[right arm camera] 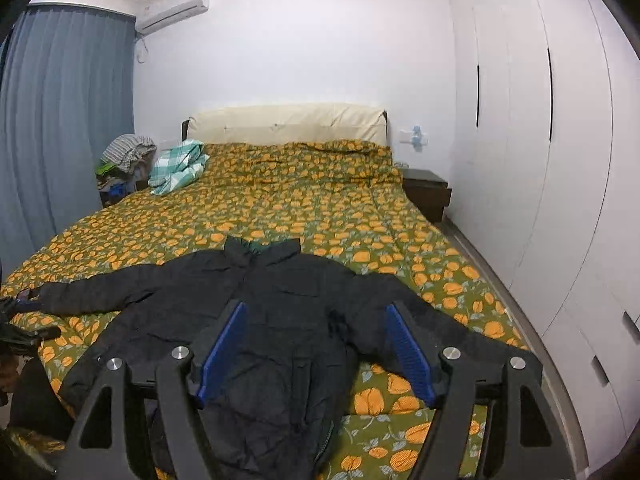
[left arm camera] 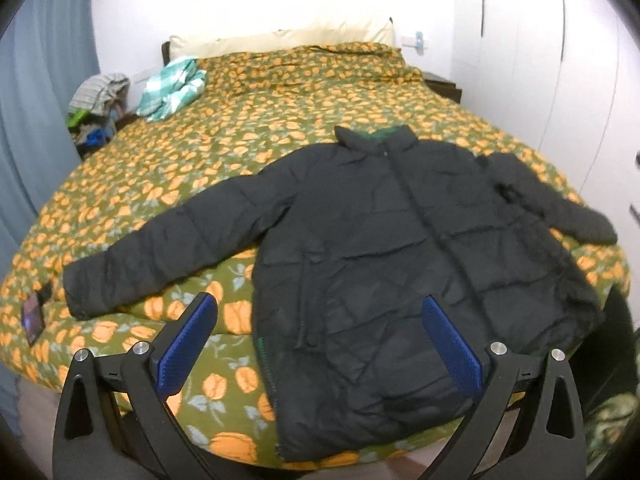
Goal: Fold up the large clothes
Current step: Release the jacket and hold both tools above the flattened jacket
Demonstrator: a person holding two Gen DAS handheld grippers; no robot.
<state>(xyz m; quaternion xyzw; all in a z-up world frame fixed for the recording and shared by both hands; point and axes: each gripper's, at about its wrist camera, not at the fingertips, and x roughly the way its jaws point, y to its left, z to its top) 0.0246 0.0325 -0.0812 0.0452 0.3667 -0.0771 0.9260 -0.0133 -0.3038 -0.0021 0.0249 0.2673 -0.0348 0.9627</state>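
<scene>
A black puffer jacket lies flat, front up and zipped, on the near part of a bed with a green and orange flowered cover. Both sleeves are spread out to the sides. My left gripper is open and empty, hovering over the jacket's lower left hem. In the right wrist view the jacket lies below my right gripper, which is open and empty above the jacket's lower middle. The left sleeve reaches toward the bed's left edge.
A teal checked cloth lies at the bed's far left. A pile of clothes stands beside the bed. A dark nightstand and white wardrobe are on the right. A blue curtain hangs left. A dark small object lies at the bed's left edge.
</scene>
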